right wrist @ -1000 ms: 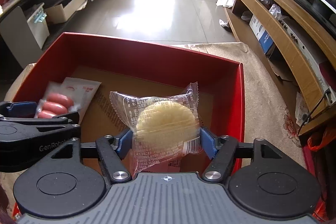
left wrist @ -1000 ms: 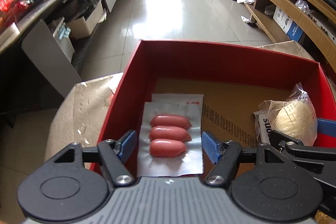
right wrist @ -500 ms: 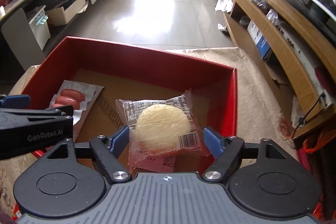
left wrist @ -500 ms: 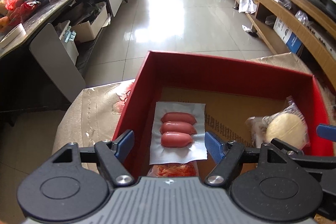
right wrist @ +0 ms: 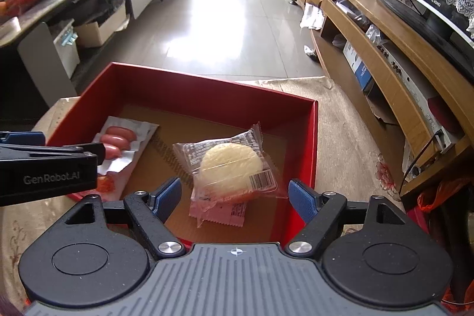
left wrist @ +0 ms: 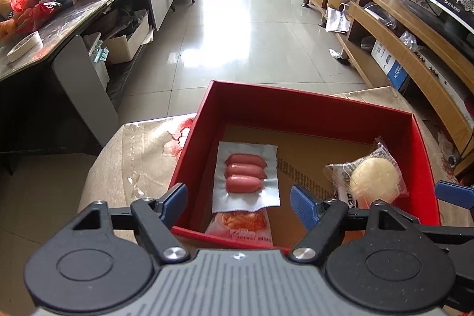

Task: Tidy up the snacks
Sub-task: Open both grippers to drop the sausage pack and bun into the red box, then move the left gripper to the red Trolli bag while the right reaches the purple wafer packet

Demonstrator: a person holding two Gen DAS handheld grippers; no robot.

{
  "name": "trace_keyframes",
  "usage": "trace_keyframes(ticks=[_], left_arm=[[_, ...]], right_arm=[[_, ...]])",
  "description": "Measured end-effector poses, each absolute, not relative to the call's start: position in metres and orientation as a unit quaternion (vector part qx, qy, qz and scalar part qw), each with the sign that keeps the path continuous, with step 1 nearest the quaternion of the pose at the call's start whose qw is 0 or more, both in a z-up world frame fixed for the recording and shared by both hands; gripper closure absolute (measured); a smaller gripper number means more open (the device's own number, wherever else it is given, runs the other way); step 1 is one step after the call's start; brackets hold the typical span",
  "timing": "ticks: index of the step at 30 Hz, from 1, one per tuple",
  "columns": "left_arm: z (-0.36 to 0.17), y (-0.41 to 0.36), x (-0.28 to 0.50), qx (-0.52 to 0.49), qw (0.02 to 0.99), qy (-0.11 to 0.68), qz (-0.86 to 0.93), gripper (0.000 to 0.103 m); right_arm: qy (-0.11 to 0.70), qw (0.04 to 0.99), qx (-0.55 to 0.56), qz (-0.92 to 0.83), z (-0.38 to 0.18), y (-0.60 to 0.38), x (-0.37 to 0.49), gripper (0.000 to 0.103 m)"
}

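Note:
A red box (left wrist: 296,111) (right wrist: 207,96) stands on the cloth-covered table. A silver pack of three sausages (left wrist: 246,176) (right wrist: 118,138) lies flat at its left, on top of an orange-red packet (left wrist: 243,224). My left gripper (left wrist: 238,202) hovers above the pack, its jaws opening, and the blue pads touch nothing. At the box's right, a wrapped round pastry (left wrist: 373,176) (right wrist: 231,165) rests on a pink packet (right wrist: 225,212). My right gripper (right wrist: 234,196) stands open above and in front of it, pads apart from the wrapper.
The beige tablecloth (left wrist: 133,162) surrounds the box. A long dark counter (left wrist: 59,19) with clutter runs along the left. A wooden TV shelf (right wrist: 385,49) runs along the right. Shiny tiled floor (left wrist: 237,34) lies beyond. The left gripper's black body (right wrist: 47,165) sits close beside the right one.
Both grippers have opened wider and drawn up and back from the box. The sausage pack and the pastry, earlier between the pads, now lie free on the box floor.

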State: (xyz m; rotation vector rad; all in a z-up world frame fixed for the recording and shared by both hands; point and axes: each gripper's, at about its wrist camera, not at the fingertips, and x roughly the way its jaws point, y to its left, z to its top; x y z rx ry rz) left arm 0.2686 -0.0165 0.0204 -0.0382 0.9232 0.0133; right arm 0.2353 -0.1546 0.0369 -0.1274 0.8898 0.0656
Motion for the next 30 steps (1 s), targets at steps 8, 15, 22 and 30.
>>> trace_keyframes(ticks=[8, 15, 22, 30], left_arm=[[0.024, -0.014, 0.257, -0.019, 0.898, 0.440, 0.011, 0.029], [0.026, -0.007, 0.243, -0.022, 0.898, 0.440, 0.011, 0.029], [0.025, 0.004, 0.216, -0.028, 0.895, 0.444, 0.005, 0.029], [0.013, 0.020, 0.181, -0.027, 0.888, 0.458, 0.008, 0.029]], right_arm=[[0.426, 0.902, -0.067, 0.034, 0.039, -0.150, 0.227, 0.019], [0.425, 0.902, -0.067, 0.036, 0.041, -0.147, 0.217, 0.018], [0.423, 0.902, -0.075, 0.054, 0.041, -0.136, 0.192, 0.018], [0.433, 0.894, -0.088, 0.074, 0.034, -0.121, 0.161, 0.017]])
